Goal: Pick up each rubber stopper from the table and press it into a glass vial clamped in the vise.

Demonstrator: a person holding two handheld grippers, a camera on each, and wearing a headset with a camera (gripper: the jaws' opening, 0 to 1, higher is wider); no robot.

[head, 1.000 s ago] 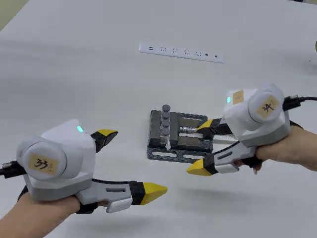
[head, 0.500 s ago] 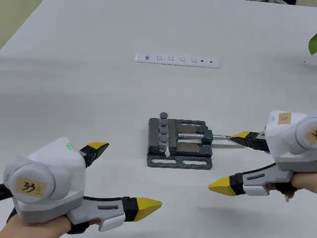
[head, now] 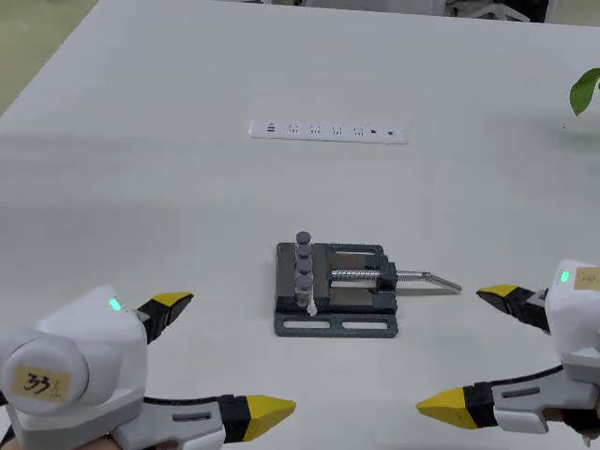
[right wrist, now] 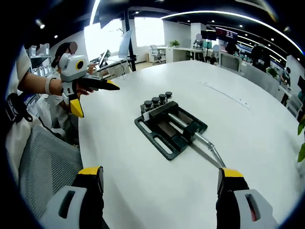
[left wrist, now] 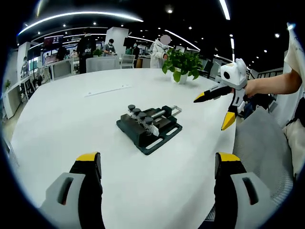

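A dark vise sits mid-table and clamps a row of several glass vials, each capped with a grey rubber stopper. My left gripper hovers near the front left, open and holding nothing. My right gripper is at the front right, also open and holding nothing, well clear of the vise. In the left gripper view the vise and vials lie ahead of my left gripper, with the right gripper beyond. The right gripper view shows the vise ahead of my right gripper, and the left gripper opposite.
The vise's screw handle sticks out to the right. A white power strip lies farther back. A green leaf shows at the far right, and a potted plant stands on the table. A mesh chair is by the table edge.
Both grippers have drawn back from the vise toward the near edge. The right one, which was beside the vise screw, is now far to the right. Both stay open.
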